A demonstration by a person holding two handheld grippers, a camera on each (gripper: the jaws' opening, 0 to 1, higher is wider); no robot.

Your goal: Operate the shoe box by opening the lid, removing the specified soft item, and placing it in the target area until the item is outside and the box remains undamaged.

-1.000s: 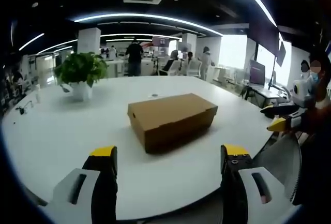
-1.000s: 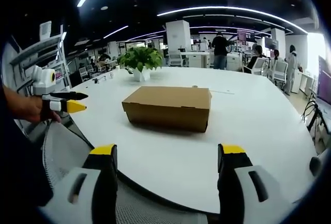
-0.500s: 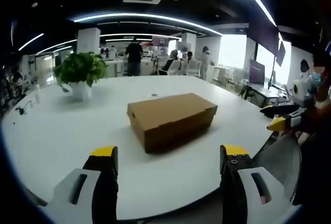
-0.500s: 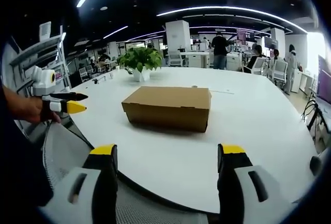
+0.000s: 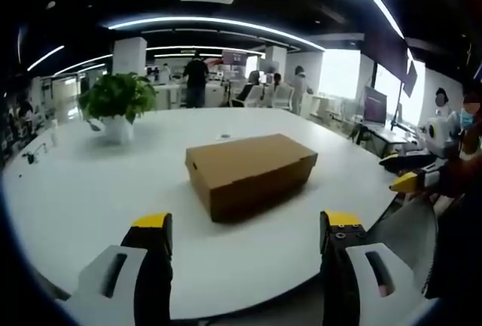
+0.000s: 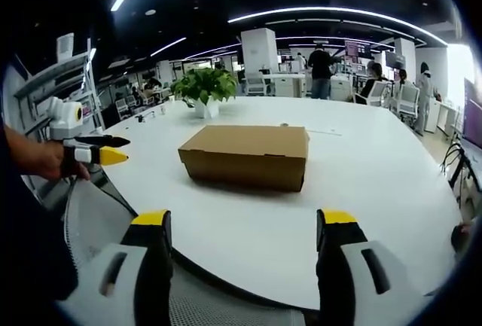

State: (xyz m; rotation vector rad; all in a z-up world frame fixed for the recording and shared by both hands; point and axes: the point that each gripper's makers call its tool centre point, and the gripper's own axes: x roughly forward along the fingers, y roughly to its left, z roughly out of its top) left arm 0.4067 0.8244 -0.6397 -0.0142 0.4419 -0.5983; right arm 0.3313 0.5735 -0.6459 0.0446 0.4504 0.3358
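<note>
The shoe box (image 5: 251, 173) sits shut mid-table (image 5: 90, 190), near a potted plant (image 5: 117, 104). Both grippers, left gripper (image 5: 245, 224) and right gripper (image 6: 242, 220), hang short of it, fingers spread empty. Approach the lid's front edge and lift gently.

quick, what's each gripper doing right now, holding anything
left gripper: open, jaws wide apart, holding nothing.
right gripper: open, jaws wide apart, holding nothing.

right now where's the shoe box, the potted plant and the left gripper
shoe box (image 6: 245, 145): right gripper view, on its closed lid
potted plant (image 5: 117, 97): left gripper view, on the leaves
left gripper (image 5: 245, 230): left gripper view, midway between its fingertips
</note>
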